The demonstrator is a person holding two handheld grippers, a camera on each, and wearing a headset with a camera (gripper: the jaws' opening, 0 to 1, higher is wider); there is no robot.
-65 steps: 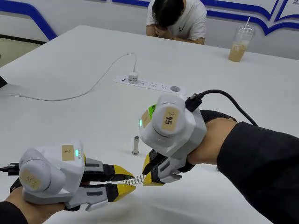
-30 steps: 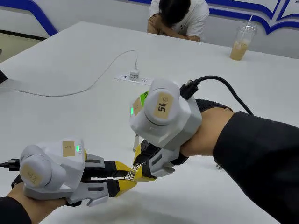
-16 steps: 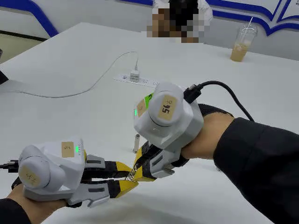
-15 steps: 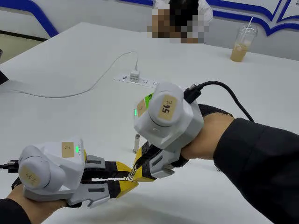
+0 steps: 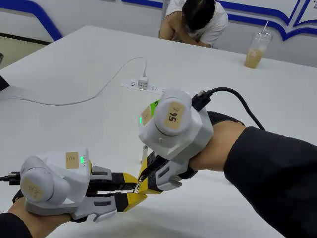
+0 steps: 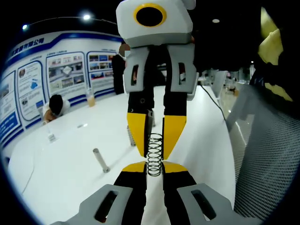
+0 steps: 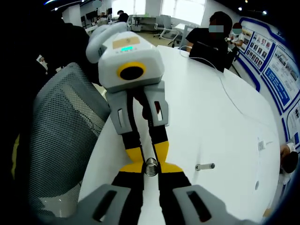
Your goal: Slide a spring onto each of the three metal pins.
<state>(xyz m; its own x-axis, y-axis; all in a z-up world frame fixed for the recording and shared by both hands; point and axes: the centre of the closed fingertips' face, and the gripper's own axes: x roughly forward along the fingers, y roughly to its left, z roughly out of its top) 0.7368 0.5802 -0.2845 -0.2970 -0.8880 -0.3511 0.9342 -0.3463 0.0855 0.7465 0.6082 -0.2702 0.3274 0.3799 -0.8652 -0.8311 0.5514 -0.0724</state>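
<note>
A small steel spring (image 5: 138, 186) spans the gap between my two grippers just above the white table (image 5: 74, 119). My left gripper (image 5: 140, 191) comes in from the bottom left, shut on one end of the spring (image 6: 154, 157). My right gripper (image 5: 144, 183) points down and left, shut on the other end (image 7: 150, 166). In the left gripper view the right gripper (image 6: 155, 140) faces my own jaws (image 6: 154, 168). One upright metal pin (image 5: 144, 151) stands just behind the right gripper, partly hidden. A bare pin (image 6: 100, 160) stands on the table, and a pin (image 7: 205, 166) shows to the right.
A white power strip (image 5: 143, 87) with a charger and a long cable lies further back. A drink cup (image 5: 255, 49) stands at the far right. A person (image 5: 195, 22) sits at the far edge, head down. A mesh chair (image 7: 61, 140) is beside the table.
The right gripper has closed in on the left one, so less of the spring shows between the tips. Both stay shut on the spring. The camera shifted slightly.
</note>
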